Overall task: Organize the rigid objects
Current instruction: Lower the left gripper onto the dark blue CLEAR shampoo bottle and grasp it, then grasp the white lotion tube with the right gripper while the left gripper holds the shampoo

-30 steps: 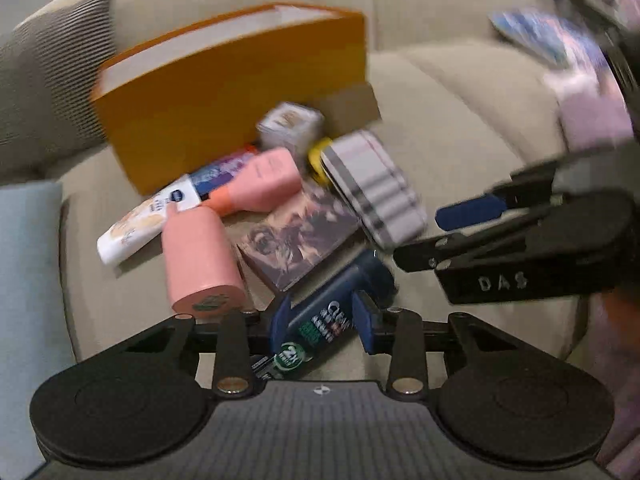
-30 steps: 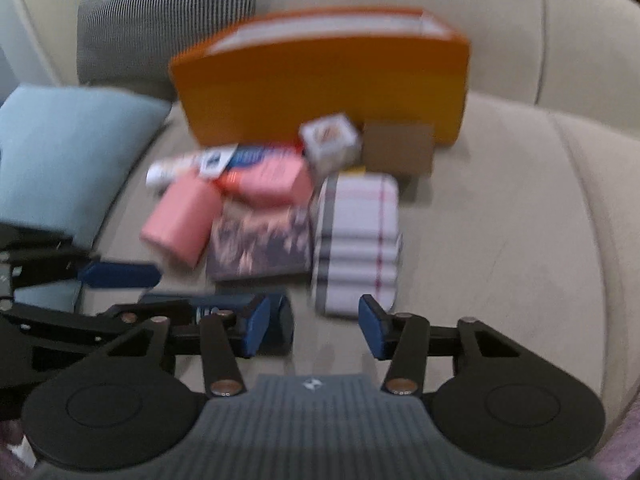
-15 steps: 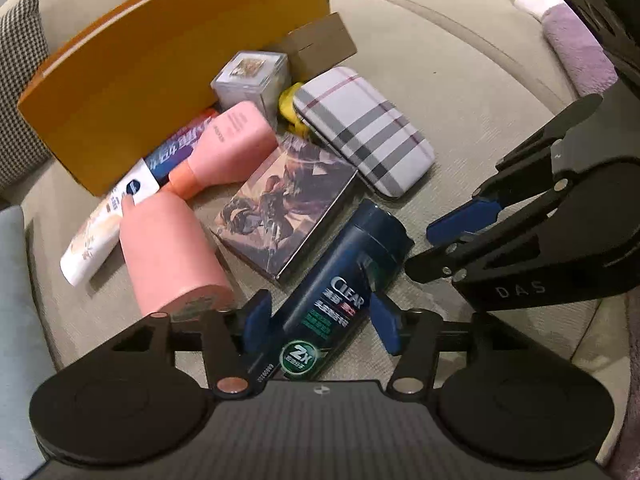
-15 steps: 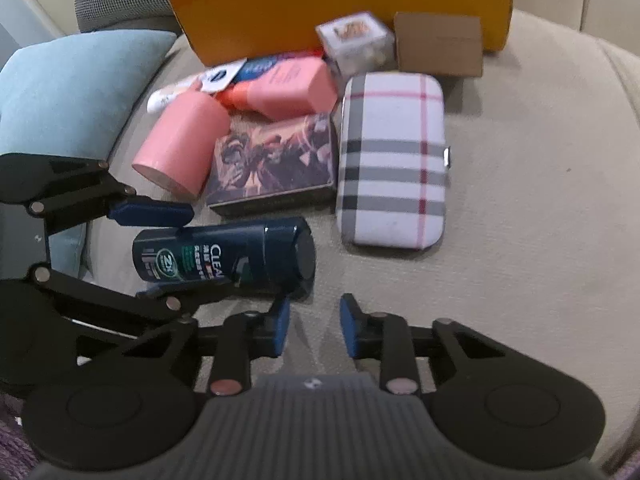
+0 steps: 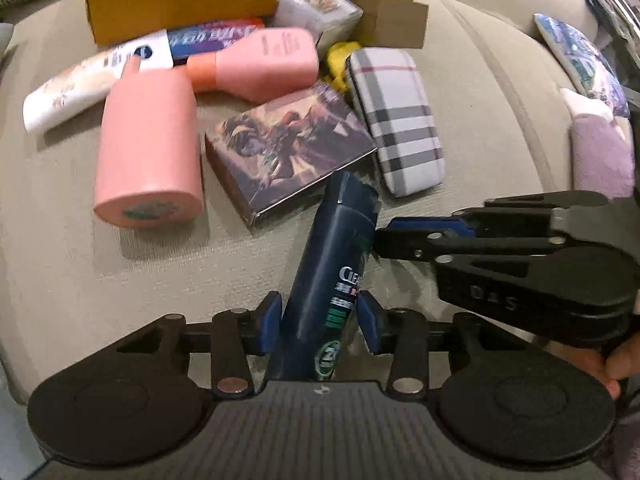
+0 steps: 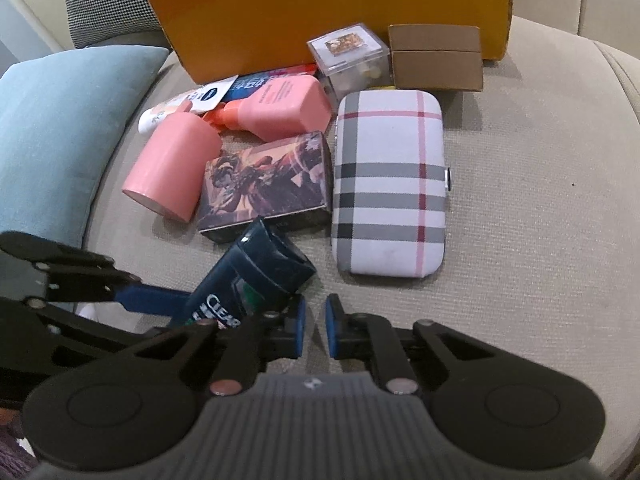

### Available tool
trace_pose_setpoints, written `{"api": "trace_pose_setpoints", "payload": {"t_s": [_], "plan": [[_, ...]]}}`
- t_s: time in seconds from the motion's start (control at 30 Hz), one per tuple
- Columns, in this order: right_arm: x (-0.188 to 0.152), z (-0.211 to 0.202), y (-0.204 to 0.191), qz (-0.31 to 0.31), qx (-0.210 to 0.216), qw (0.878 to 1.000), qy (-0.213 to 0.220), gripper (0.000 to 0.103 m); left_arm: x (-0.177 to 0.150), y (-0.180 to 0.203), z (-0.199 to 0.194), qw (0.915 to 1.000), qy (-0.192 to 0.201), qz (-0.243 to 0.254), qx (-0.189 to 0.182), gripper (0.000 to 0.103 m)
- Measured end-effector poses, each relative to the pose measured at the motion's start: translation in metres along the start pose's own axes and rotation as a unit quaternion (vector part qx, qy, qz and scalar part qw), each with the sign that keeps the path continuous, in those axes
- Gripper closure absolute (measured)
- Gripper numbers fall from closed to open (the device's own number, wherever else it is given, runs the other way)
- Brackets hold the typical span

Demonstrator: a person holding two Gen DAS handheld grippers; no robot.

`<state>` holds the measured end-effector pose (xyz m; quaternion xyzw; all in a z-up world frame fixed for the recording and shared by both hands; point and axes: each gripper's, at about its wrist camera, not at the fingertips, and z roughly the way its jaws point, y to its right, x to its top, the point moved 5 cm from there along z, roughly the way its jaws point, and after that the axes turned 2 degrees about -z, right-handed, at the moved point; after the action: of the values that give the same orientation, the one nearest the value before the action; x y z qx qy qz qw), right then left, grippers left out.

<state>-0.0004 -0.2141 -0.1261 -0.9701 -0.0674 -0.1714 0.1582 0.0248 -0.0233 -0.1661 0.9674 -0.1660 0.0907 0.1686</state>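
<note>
Tongs on the left [image 5: 318, 322] are closing around the dark blue shampoo bottle [image 5: 340, 248] lying just before the picture box [image 5: 290, 148], while the right tongs [image 6: 314, 322], empty, are sitting nearly closed beside its cap.

A dark blue bottle [image 5: 340, 248] with white letters is tipped up, cap end resting on the sofa seat [image 6: 540, 240], its lower end between blue pads. Behind it lies a box with a painted picture [image 6: 266, 182]. A pink cylinder [image 6: 172, 168] lies on its side to the left. A pink bottle with an orange cap [image 6: 276, 108] lies behind that, beside a white tube [image 5: 92, 80]. A checked case [image 6: 390, 188] lies flat on the right. A clear cube [image 6: 348, 58] and a brown box [image 6: 436, 58] stand before a big orange box [image 6: 320, 12].
</note>
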Motion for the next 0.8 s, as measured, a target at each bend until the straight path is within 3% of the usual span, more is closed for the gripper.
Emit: {"api": "trace_pose_setpoints", "payload": {"t_s": [0.43, 0.6, 0.8], "plan": [[-0.006, -0.011, 0.003, 0.000, 0.005, 1.000, 0.008, 0.089, 0.000, 0.015, -0.004, 0.9998, 0.014, 0.014, 0.006, 0.064], [0.002, -0.023, -0.001, 0.002, 0.009, 0.999, 0.031, 0.089, -0.001, 0.012, -0.019, 0.9989, 0.040, -0.023, -0.005, 0.065], [0.022, -0.036, -0.017, -0.001, 0.034, 0.998, 0.047, 0.089, 0.004, 0.003, -0.050, 0.9944, 0.090, -0.055, 0.006, 0.065]]}}
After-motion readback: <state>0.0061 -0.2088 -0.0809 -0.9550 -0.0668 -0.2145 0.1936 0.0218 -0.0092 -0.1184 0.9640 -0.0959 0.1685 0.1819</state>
